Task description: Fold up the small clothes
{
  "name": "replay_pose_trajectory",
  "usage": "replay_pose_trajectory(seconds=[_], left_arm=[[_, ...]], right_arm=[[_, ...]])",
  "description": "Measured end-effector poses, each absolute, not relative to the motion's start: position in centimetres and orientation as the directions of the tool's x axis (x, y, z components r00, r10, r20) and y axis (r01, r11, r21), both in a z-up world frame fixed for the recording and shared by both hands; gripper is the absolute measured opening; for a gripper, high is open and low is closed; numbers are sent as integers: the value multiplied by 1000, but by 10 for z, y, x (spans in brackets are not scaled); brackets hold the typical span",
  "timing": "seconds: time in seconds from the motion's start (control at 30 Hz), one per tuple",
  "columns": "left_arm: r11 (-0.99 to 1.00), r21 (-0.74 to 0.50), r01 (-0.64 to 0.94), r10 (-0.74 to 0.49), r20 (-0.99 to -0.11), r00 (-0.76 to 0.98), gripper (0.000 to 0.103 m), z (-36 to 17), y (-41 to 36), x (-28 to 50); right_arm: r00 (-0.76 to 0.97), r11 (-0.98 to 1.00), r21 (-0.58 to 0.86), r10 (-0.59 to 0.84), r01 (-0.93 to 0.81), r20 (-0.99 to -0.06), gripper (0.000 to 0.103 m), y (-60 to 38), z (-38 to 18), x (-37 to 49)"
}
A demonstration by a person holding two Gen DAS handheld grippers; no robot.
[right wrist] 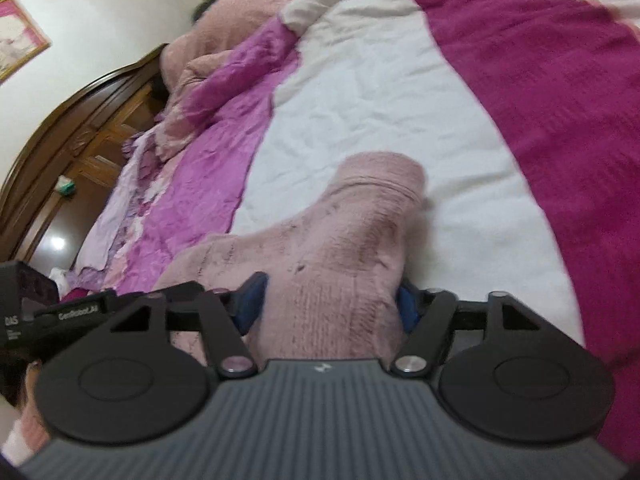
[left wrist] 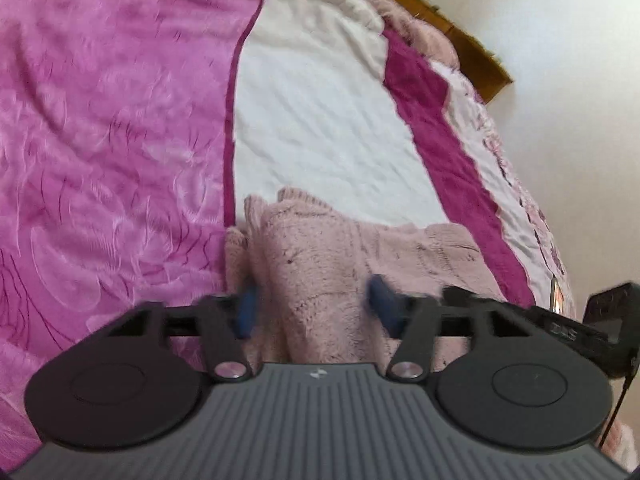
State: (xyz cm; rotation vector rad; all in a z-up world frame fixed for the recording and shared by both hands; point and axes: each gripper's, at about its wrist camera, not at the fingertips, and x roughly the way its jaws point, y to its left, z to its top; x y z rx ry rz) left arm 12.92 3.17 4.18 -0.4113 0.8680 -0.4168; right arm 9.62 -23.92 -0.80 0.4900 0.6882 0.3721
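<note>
A fluffy pale-pink knit garment (left wrist: 320, 248) lies on the white panel of the bedspread (left wrist: 320, 112). In the left wrist view a bunched fold of it fills the gap between the blue pads (left wrist: 245, 312), and my left gripper (left wrist: 312, 306) is shut on that fold. In the right wrist view the same pink garment (right wrist: 352, 220) stretches away to a rolled end with a ribbed hem. My right gripper (right wrist: 330, 306) is shut on its near part, with cloth pressed against both blue pads (right wrist: 253, 300). The two grippers stand side by side; each view shows the other's black body at its edge.
The bed carries magenta (right wrist: 540, 100) and lilac satin (left wrist: 100, 140) bands beside the white panel. A heap of pink bedding (right wrist: 224, 28) lies at the far end near a wooden headboard (right wrist: 80, 120). A wall (left wrist: 560, 60) runs close along the bed's edge.
</note>
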Motion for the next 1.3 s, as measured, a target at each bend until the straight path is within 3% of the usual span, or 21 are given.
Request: replay_pose_trajectory(seconds=[0.03, 0.13, 0.27, 0.5, 0.77, 0.9, 1.13, 1.3], left_arm=[[849, -487, 204, -501, -621, 602, 39, 46, 32, 123], [854, -458, 246, -495, -574, 652, 35, 56, 35, 110], [898, -377, 227, -430, -642, 635, 35, 46, 25, 123], [920, -312, 237, -390, -672, 630, 40, 40, 17, 134], [939, -251, 233, -343, -683, 645, 43, 69, 18, 102], [938, -251, 238, -346, -665, 662, 54, 88, 19, 75], [941, -255, 222, -337, -702, 627, 56, 96, 11, 32], [960, -165, 225, -272, -731, 626, 57, 82, 3, 12]], right_arm=[[733, 821, 531, 491, -209, -471, 45, -237, -3, 91], [766, 822, 494, 504, -284, -399, 43, -233, 5, 82], [779, 891, 429, 374, -150, -503, 43, -235, -10, 100], [774, 905, 410, 340, -114, -534, 46, -231, -4, 104], [829, 919, 381, 288, -98, -480, 47, -231, 31, 61], [840, 922, 371, 287, -111, -460, 47, -230, 46, 34], [812, 928, 345, 309, -142, -496, 47, -212, 46, -8], [799, 945, 282, 297, -166, -523, 47, -196, 36, -23]])
